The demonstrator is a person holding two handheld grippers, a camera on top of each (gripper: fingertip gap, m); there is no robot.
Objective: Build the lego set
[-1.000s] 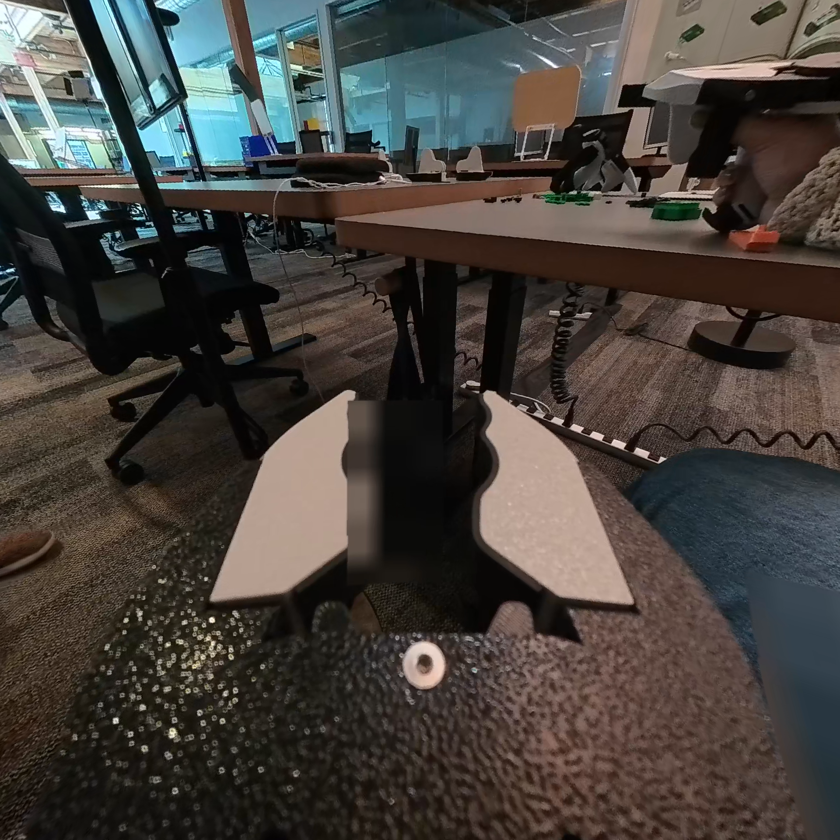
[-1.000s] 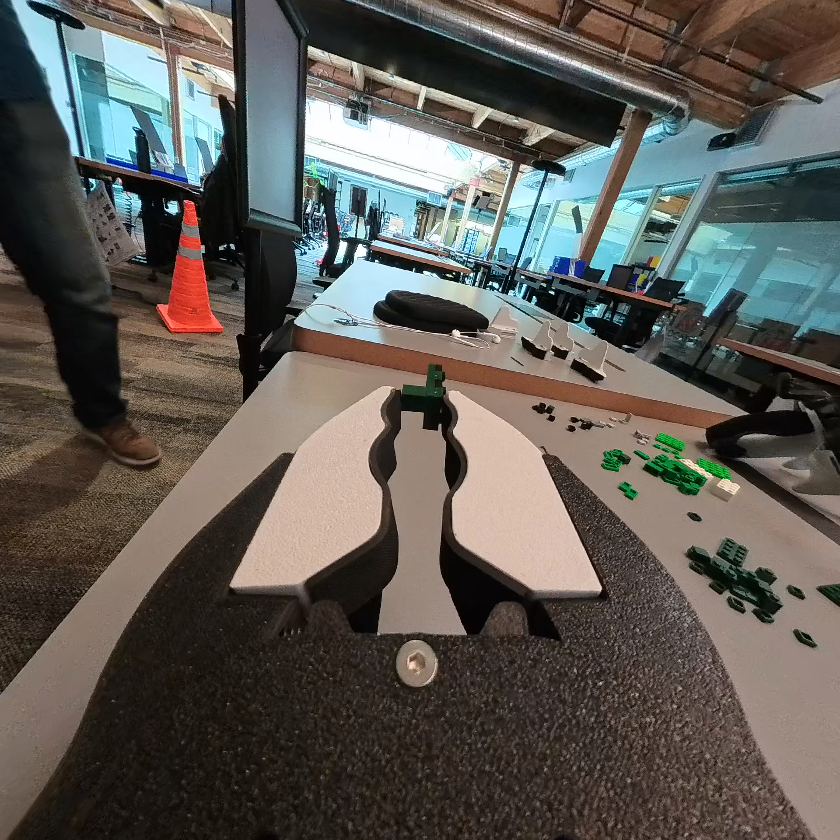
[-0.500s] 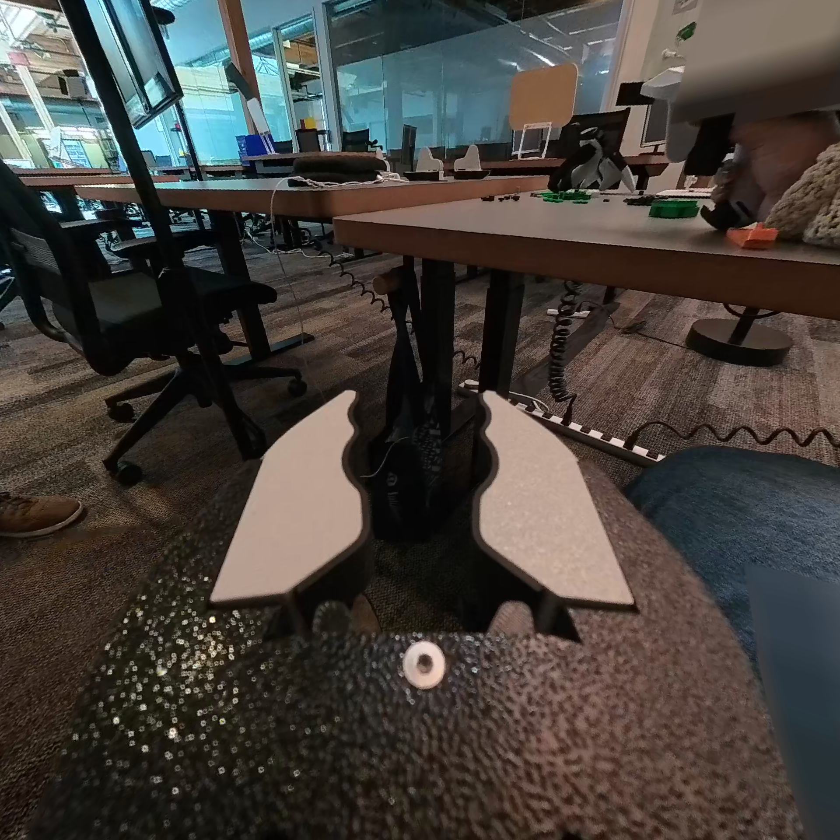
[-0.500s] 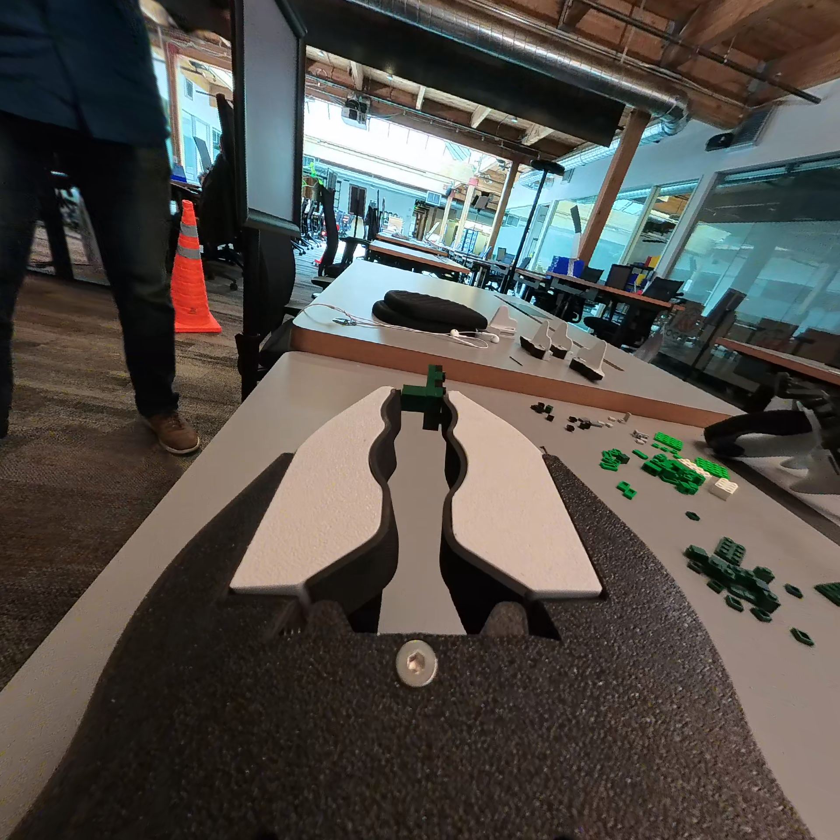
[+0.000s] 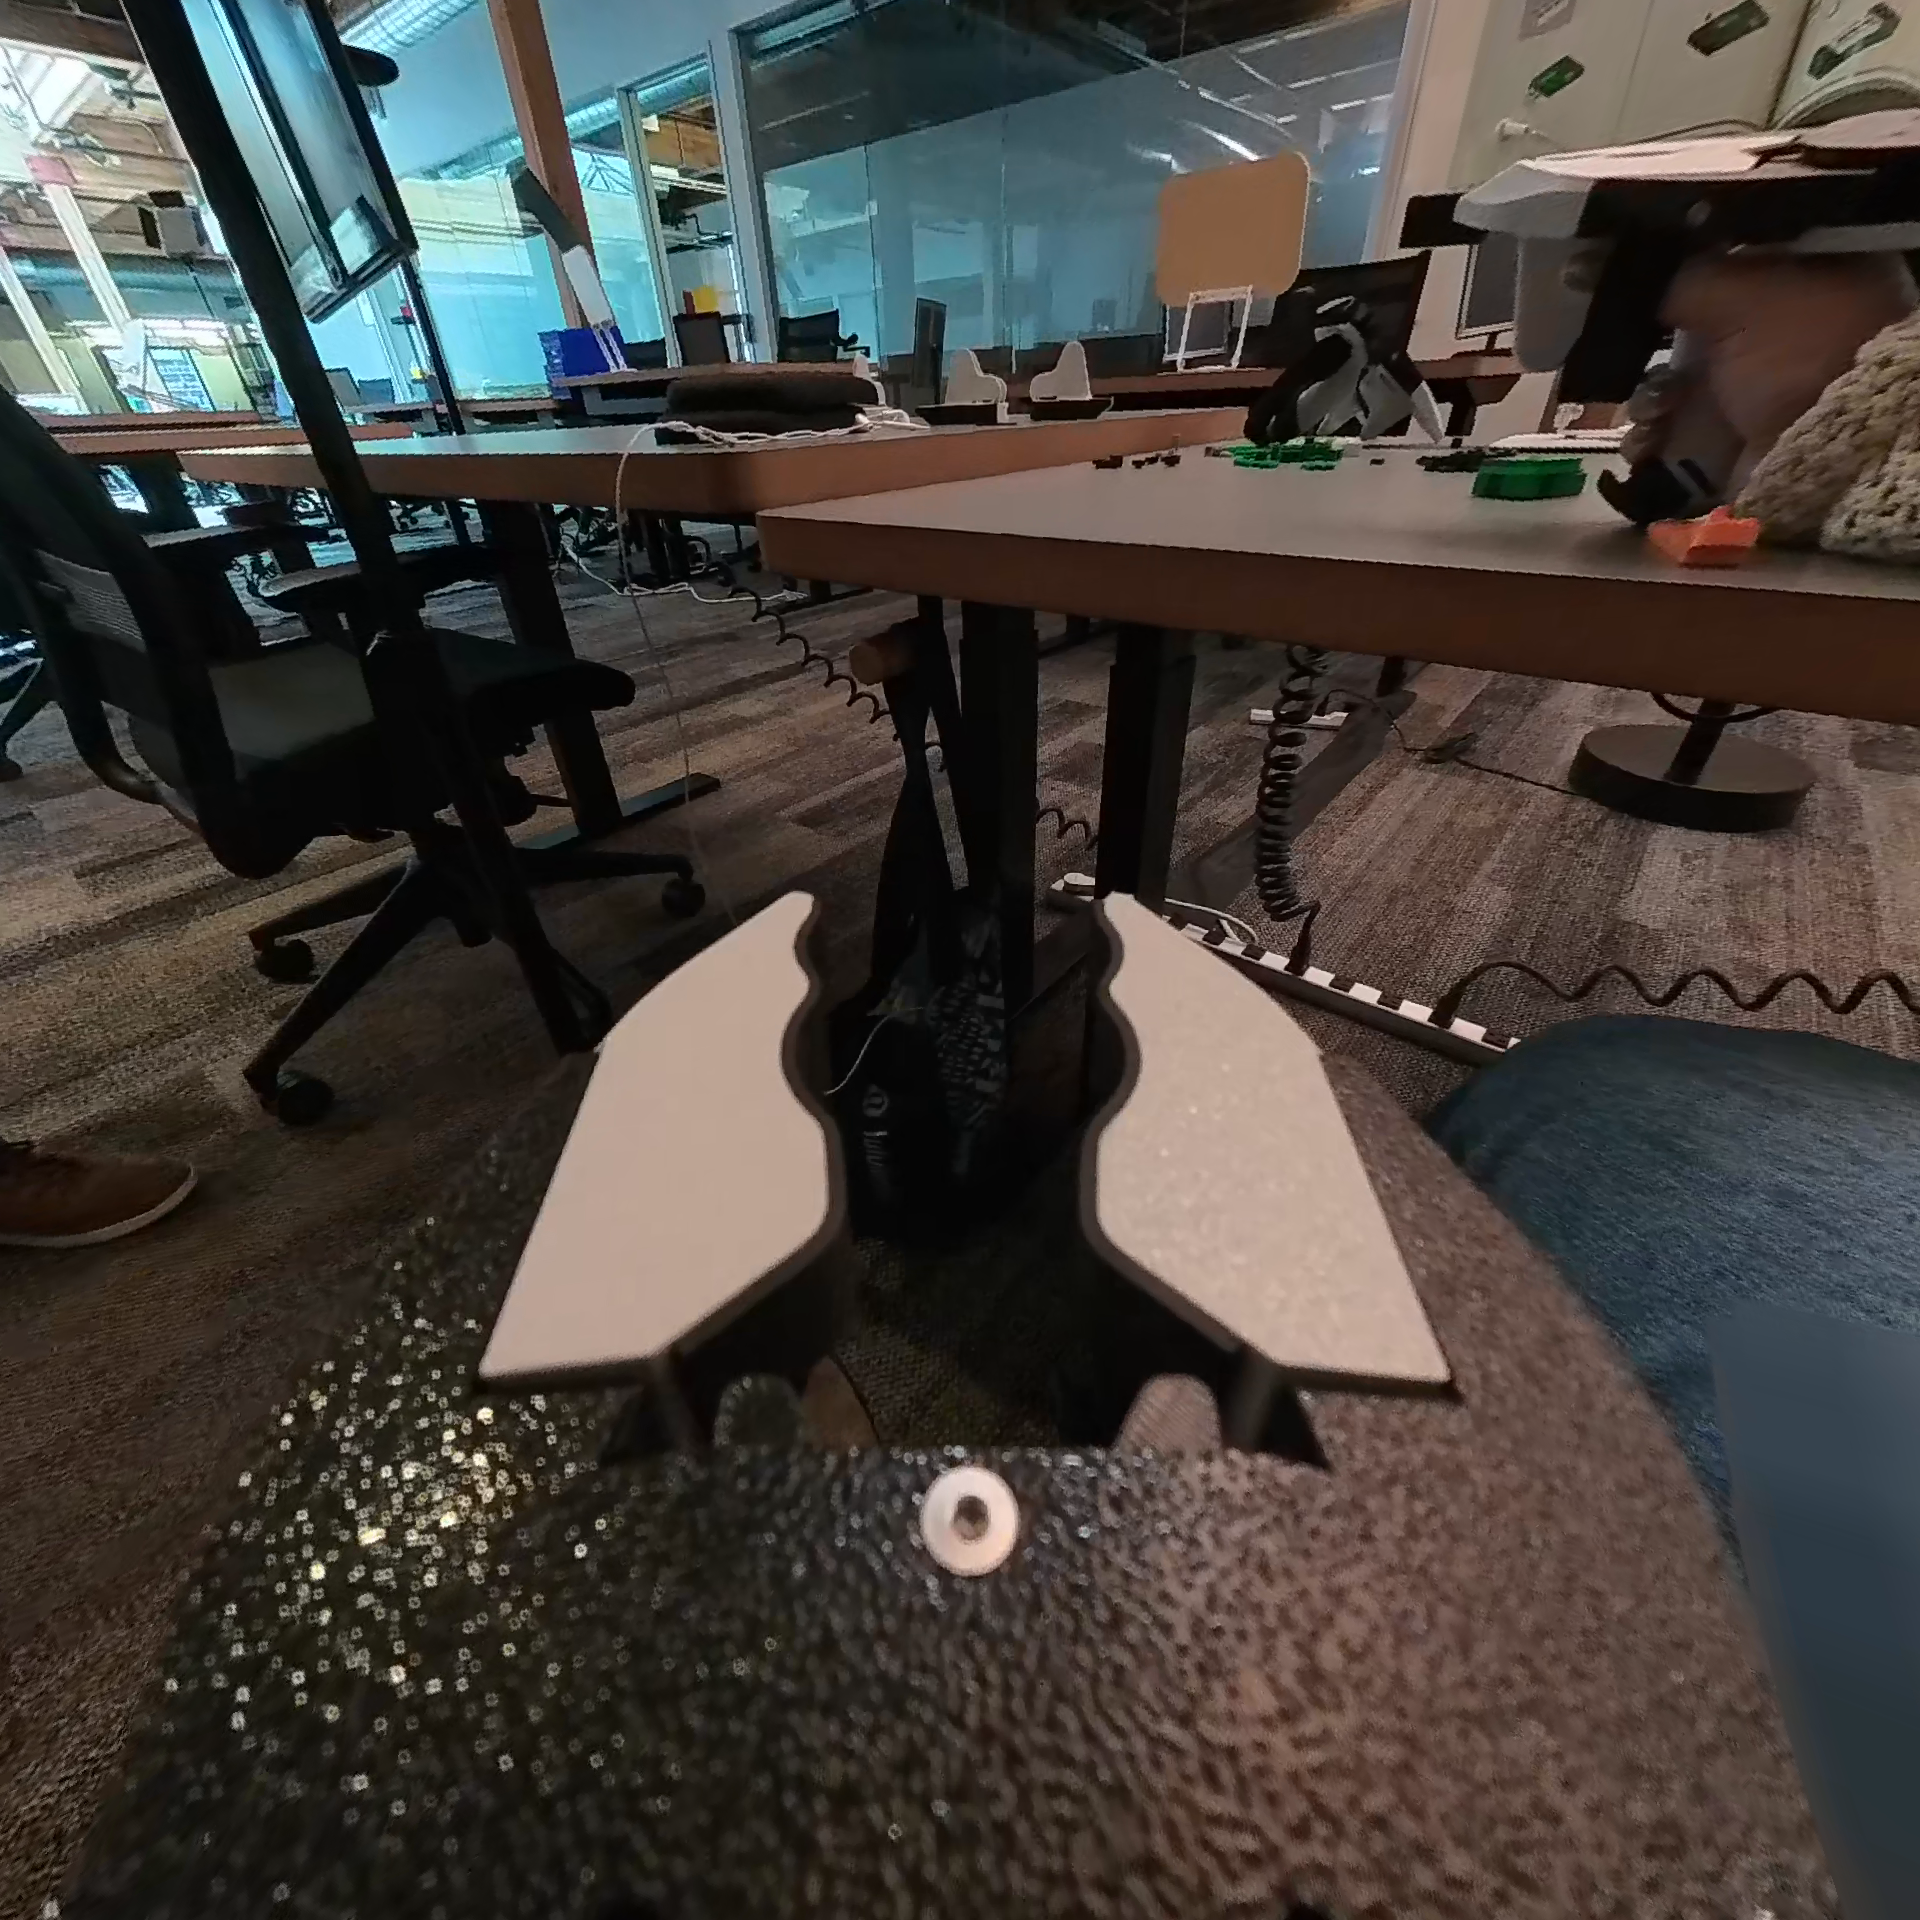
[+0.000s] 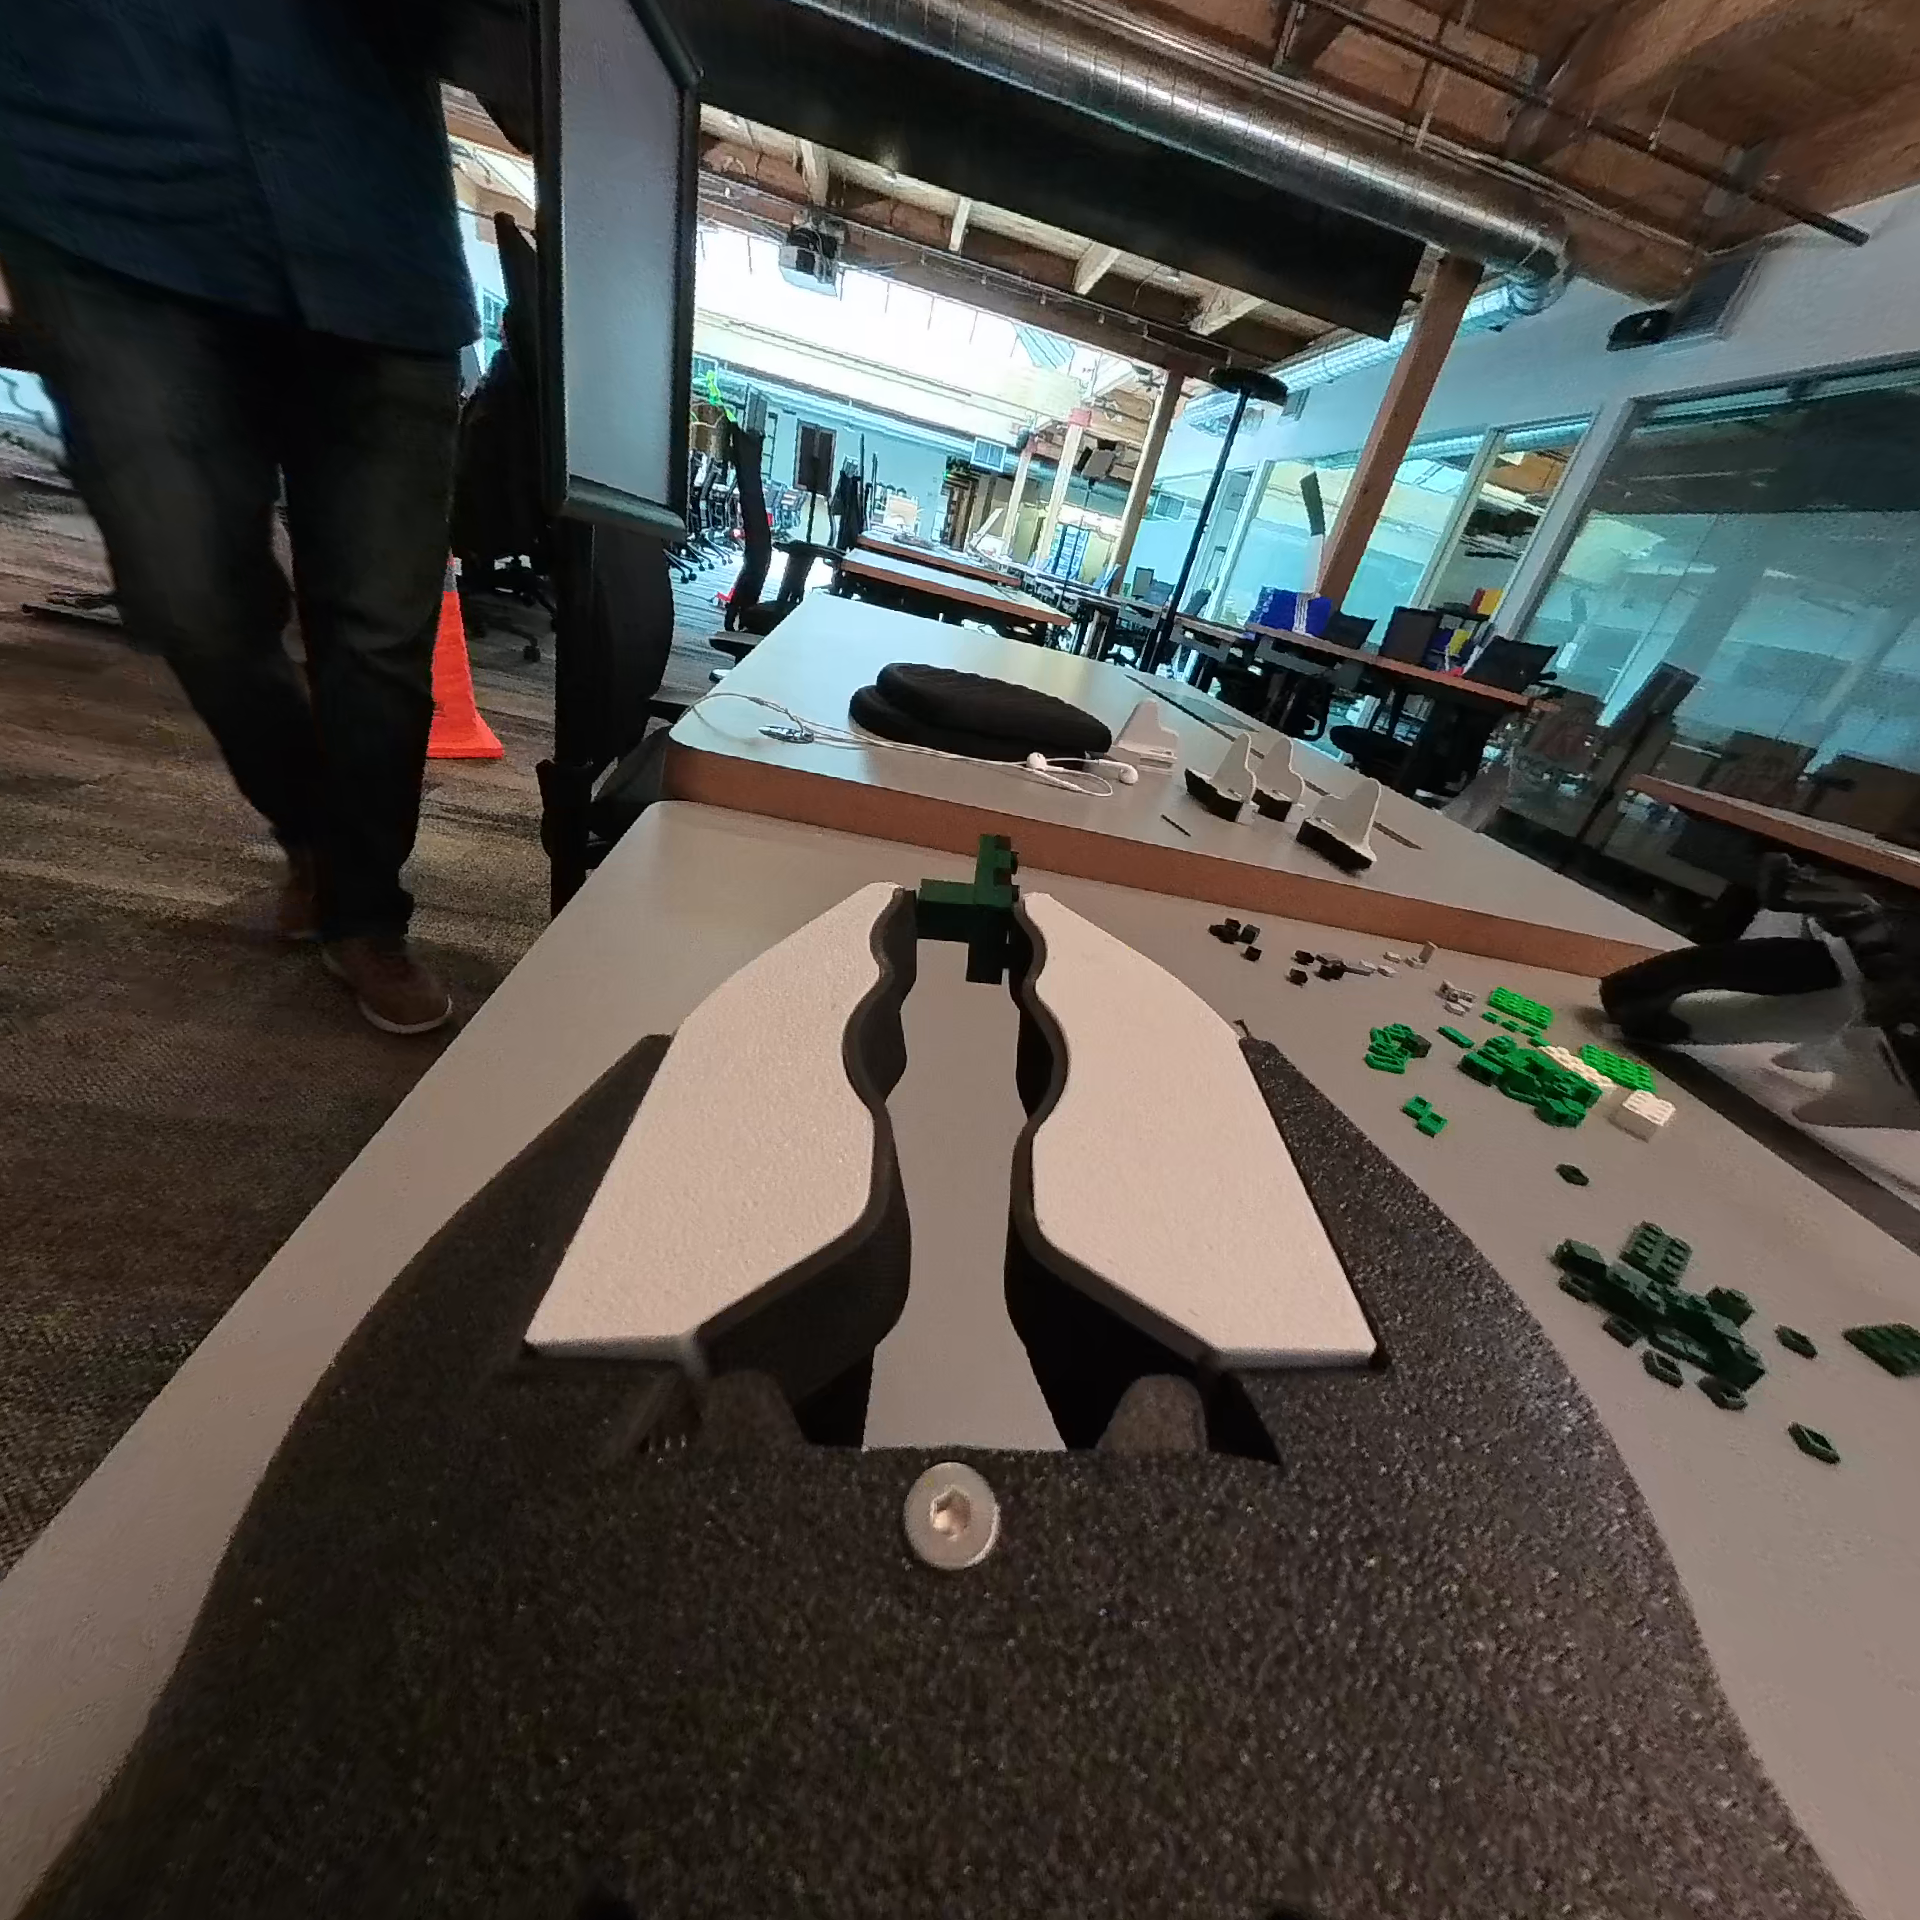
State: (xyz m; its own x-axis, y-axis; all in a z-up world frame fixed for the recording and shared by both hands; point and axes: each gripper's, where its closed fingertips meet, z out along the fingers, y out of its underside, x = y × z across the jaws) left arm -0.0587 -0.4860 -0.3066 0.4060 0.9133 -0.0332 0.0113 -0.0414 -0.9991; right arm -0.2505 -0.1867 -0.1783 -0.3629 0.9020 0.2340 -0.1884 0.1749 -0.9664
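My right gripper (image 6: 966, 914) is shut on a small dark green lego assembly (image 6: 977, 902) held just above the grey table (image 6: 727, 862). Loose bright green bricks (image 6: 1527, 1070) and dark green bricks (image 6: 1662, 1309) lie to its right, with small black and grey pieces (image 6: 1320, 956) farther back. My left gripper (image 5: 956, 914) is open and empty, held low below table height over the carpet. In the left wrist view the right gripper (image 5: 1704, 249) shows at the far right over the table, near an orange piece (image 5: 1704, 540) and a green piece (image 5: 1527, 478).
A person (image 6: 260, 416) in dark clothes walks on the carpet left of the table. An orange cone (image 6: 457, 675) stands behind. A second table (image 6: 1039, 821) holds a black pad and earphones. An office chair (image 5: 312, 727), table legs, a dark bag (image 5: 935, 1039) and a power strip (image 5: 1351, 987) are near the left gripper. The gap from one gripper's tips to the other's is roughly 40 centimeters.
The person at the left has walked closer to the table. Both grippers have stayed almost still; the right gripper still holds the green assembly.
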